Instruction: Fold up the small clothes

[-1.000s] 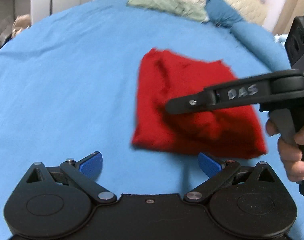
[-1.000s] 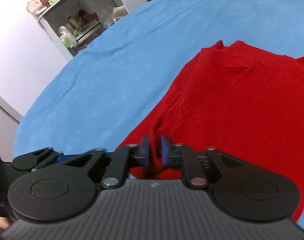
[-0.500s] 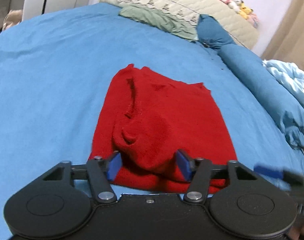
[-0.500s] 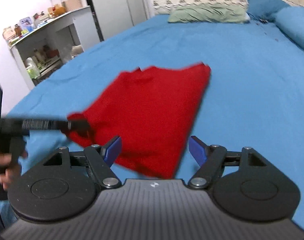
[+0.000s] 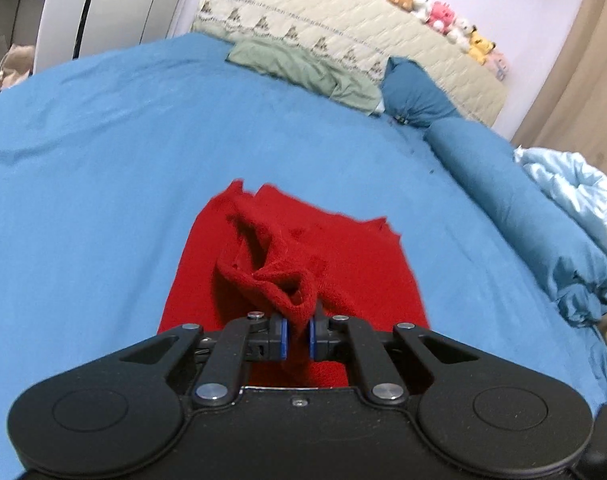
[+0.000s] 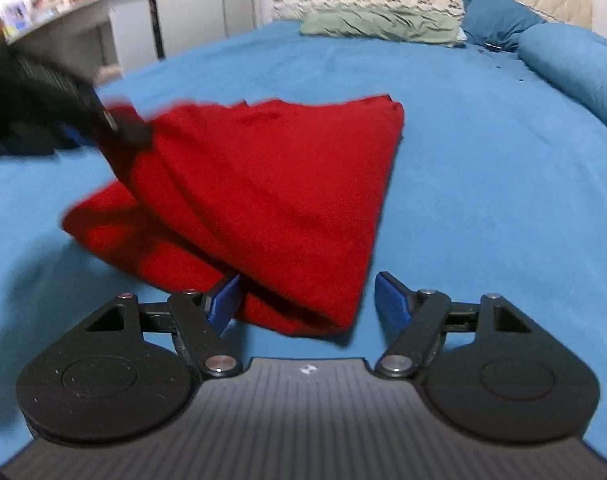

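Angled down over the bed (image 5: 103, 168), the left claw (image 5: 296, 338) pinches a raised bunch of the folded red garment (image 5: 303, 264), while the right claw (image 6: 307, 300), jaws spread and easing closed, straddles its near corner on the blue sheet.

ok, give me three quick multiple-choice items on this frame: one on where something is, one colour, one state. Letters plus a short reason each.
1. Where does the green pillow lie?
A. at the head of the bed, by the quilted headboard
B. on the red garment
C. on the floor

2. What colour is the garment being folded?
A. white
B. red
C. green

3. How does the left gripper stand?
A. wide open above the sheet
B. out of view
C. shut on a bunched fold of the garment

Key: 1 A, it lies against the headboard; 2 B, plain red on the blue sheet; 3 C, its blue pads pinch red cloth.
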Demonstrator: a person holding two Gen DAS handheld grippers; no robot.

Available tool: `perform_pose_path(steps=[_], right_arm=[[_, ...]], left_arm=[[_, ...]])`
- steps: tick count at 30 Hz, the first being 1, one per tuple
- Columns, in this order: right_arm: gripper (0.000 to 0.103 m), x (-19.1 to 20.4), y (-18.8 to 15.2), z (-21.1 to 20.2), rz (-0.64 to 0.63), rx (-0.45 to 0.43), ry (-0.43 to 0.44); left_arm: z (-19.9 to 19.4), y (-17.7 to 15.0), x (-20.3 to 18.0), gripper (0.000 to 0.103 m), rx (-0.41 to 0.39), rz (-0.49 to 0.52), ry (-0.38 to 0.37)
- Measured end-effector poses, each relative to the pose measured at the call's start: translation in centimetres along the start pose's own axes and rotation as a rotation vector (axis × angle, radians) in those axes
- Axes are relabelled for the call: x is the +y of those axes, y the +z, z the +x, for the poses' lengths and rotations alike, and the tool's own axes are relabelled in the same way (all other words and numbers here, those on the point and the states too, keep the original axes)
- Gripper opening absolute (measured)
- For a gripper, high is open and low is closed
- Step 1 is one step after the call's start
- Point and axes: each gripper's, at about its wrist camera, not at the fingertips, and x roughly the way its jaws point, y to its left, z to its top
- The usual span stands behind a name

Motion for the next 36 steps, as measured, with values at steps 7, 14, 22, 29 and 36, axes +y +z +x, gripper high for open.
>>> perform_pose_path(steps=[7, 14, 22, 29, 36], right_arm=[[0.037, -0.4, 1.7, -2.0, 0.032, -0.094, -0.056], [0.037, -0.7, -0.4, 0.5, -0.028, 0.021, -0.038], [0.051, -3.0, 0.0, -0.1, -0.078, 0.058, 0.031], [0.074, -4.1, -0.2, -2.6, -0.096, 0.112, 0.059], [0.103, -6.3, 5.8, -4.7, -0.015, 0.069, 0.199]], left_arm=[[-3.3, -0.8, 2.3, 0.008, -0.098, 0.005, 0.053], [0.2, -6.1, 6.9, 0.024, 0.016, -0.091, 0.082], [-2.9, -6.3, 8.3, 0.069, 0.009, 0.012, 0.234], [-3.9, -5.1, 7.8, 0.069, 0.048, 0.081, 0.294], [-4.6, 2.8, 6.2, 0.103, 0.011, 0.17, 0.162]])
